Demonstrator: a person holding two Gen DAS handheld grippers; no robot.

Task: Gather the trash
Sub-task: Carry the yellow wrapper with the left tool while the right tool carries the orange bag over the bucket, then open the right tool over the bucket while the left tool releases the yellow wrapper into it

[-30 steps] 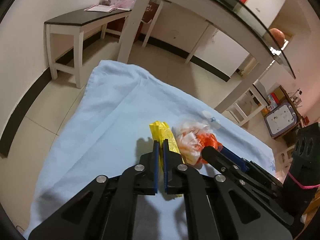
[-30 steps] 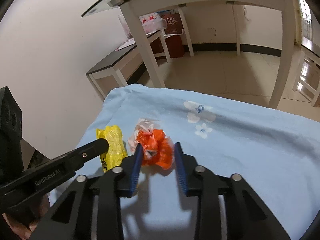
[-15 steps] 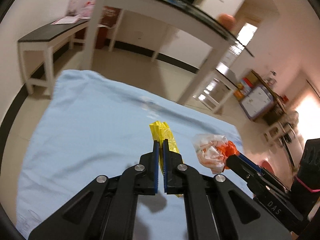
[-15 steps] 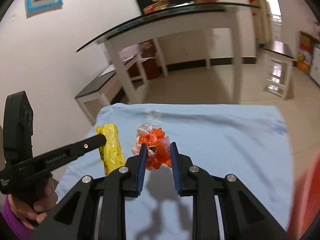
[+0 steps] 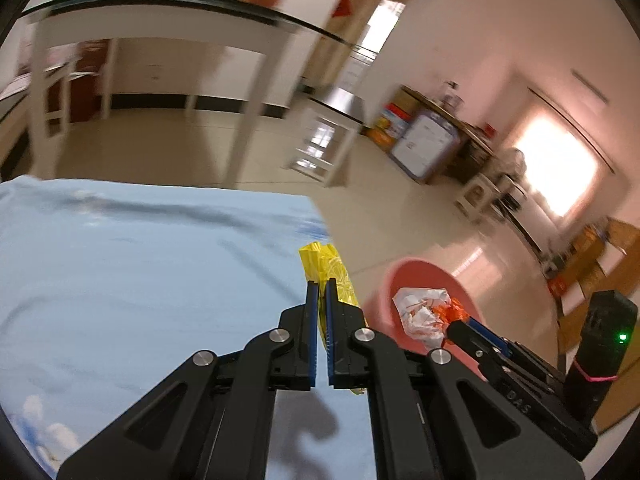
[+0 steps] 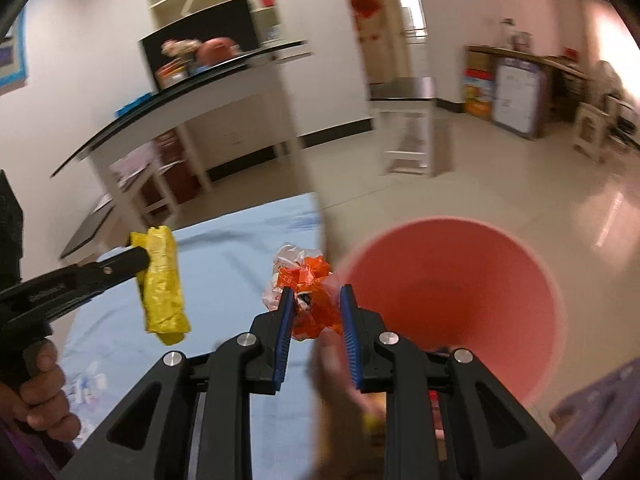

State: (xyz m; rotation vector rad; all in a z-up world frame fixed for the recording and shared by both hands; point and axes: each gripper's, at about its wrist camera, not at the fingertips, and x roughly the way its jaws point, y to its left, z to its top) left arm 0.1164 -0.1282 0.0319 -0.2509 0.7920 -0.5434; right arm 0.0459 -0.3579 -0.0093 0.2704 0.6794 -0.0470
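Trash is held in both claws: the left claw [image 5: 319,286] pinches a yellow plastic wrapper [image 6: 163,280] above the blue cloth [image 5: 140,272], while the right claw [image 6: 315,300] grips a crumpled orange-and-white bag [image 6: 310,284] beside the pink bin [image 6: 460,280].

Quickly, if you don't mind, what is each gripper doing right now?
Left gripper: shut on the crumpled yellow plastic bag.
Right gripper: shut on the crumpled orange-and-white plastic wrapper.

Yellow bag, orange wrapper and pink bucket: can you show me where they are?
yellow bag [image 6: 163,284], right wrist view, middle of its crinkled side.
orange wrapper [image 6: 314,300], right wrist view, orange part between the blue pads.
pink bucket [image 6: 532,280], right wrist view, inner wall.
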